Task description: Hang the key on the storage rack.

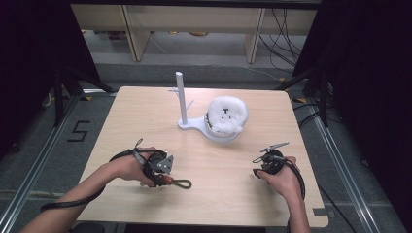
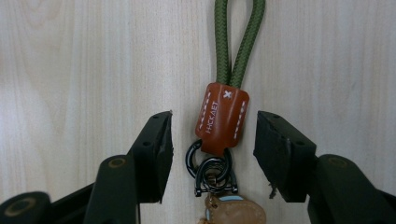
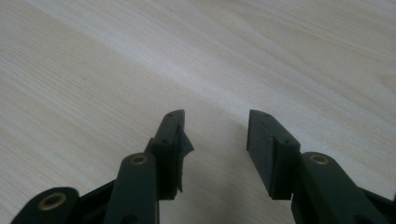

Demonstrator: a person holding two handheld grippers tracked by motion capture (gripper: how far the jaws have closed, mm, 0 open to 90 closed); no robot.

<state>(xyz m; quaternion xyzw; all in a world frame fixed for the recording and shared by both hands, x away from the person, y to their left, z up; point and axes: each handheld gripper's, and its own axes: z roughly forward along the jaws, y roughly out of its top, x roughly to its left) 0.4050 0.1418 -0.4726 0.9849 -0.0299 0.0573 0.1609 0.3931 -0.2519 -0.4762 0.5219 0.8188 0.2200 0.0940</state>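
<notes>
— Left gripper (image 2: 212, 140)?
— Jaws parted either side of the keychain's brown tab (image 2: 222, 119), not touching it.
— Keychain (image 1: 177, 183)?
— Flat on the table (image 1: 145, 111), green cord loop pointing straight away from the jaws.
— Nearby?
— White stand (image 1: 182, 99) and plush (image 1: 226, 116), well apart. Right gripper (image 3: 215, 140) gapes over bare wood.

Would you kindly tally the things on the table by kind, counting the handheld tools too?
Keychain with green cord loop and brown leather tab: 1
White peg stand: 1
White fluffy plush: 1
Handheld tools, left tool and right tool: 2
Total: 5
</notes>
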